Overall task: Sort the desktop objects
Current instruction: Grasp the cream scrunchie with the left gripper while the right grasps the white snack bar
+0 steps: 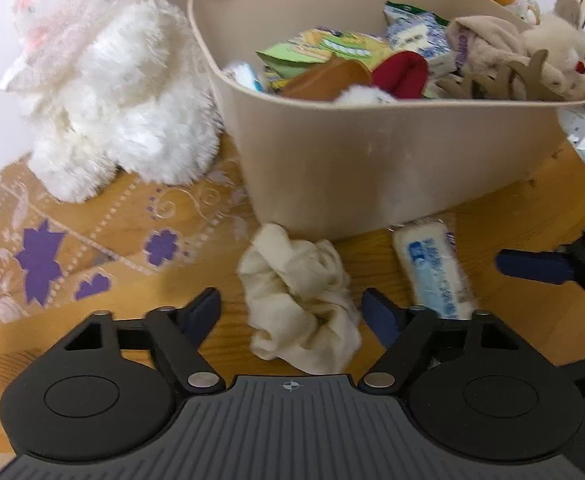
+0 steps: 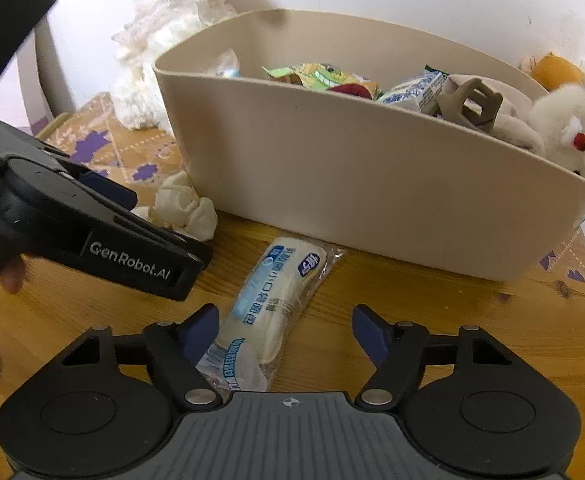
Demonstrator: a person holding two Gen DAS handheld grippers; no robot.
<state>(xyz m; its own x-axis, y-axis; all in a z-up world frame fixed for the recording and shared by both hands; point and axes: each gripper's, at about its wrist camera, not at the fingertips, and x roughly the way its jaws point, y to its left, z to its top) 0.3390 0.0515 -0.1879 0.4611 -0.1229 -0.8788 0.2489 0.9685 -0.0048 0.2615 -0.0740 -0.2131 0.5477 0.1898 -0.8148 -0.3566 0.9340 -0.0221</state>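
Before the beige bin (image 1: 392,168) on the counter (image 1: 172,344), the left wrist view shows the left gripper (image 1: 290,314) with jaws released astride a crumpled cream cloth (image 1: 300,300); centre them and close low to gather the folds. A white plush rabbit (image 1: 104,80) sits left of the bin. From the right wrist view, the right gripper (image 2: 284,330) stands unclenched over a wrapped packet (image 2: 272,300), seemingly brushing one pad; the left gripper crowds in nearby.

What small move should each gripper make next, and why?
Probably close both. The left gripper is open around the crumpled cream cloth, and the right gripper is open around the wrapped packet. Both lie on the table before the beige bin.
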